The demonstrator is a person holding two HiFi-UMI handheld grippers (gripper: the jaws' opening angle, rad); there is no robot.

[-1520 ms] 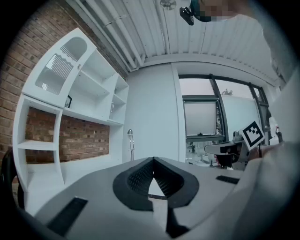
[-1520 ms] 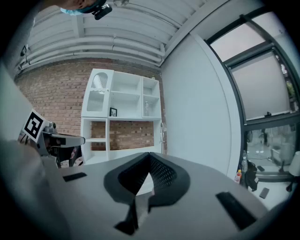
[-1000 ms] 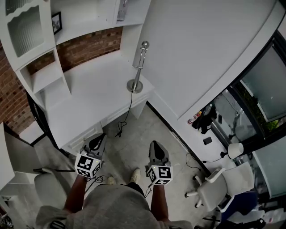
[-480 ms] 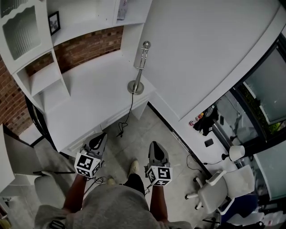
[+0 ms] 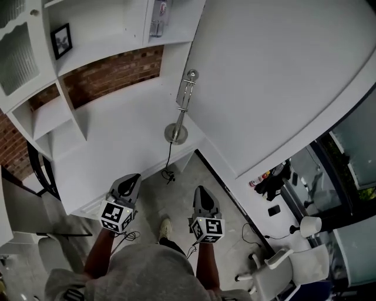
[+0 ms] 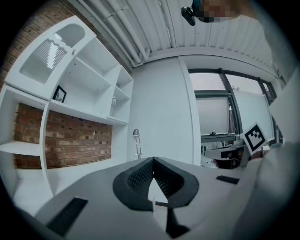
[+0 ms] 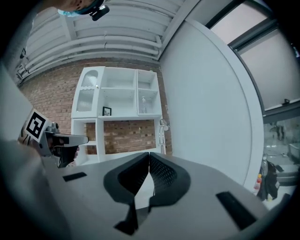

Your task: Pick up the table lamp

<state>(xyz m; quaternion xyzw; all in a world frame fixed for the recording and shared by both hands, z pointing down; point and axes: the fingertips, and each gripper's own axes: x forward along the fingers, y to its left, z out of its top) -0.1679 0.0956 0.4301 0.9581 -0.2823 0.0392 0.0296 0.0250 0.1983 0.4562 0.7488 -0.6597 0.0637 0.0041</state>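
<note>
White shelving (image 5: 108, 36) holds 1 picture (image 5: 61, 41), 1 bottle (image 5: 157, 17); table lamp (image 5: 176, 133) stands below.

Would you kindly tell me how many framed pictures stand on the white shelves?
1. The framed picture stands on the upper shelf above the brick wall; others may be hidden.

A white desk (image 5: 117, 147) stands against a red brick wall (image 5: 111, 70). White shelves (image 5: 106, 44) sit above it. A small picture frame (image 5: 61, 41) stands on one shelf. Something clear, maybe a bottle (image 5: 157, 17), stands on another. A white chair (image 5: 273, 267) sits on the grey floor (image 5: 176, 194), well apart from the desk.
</note>
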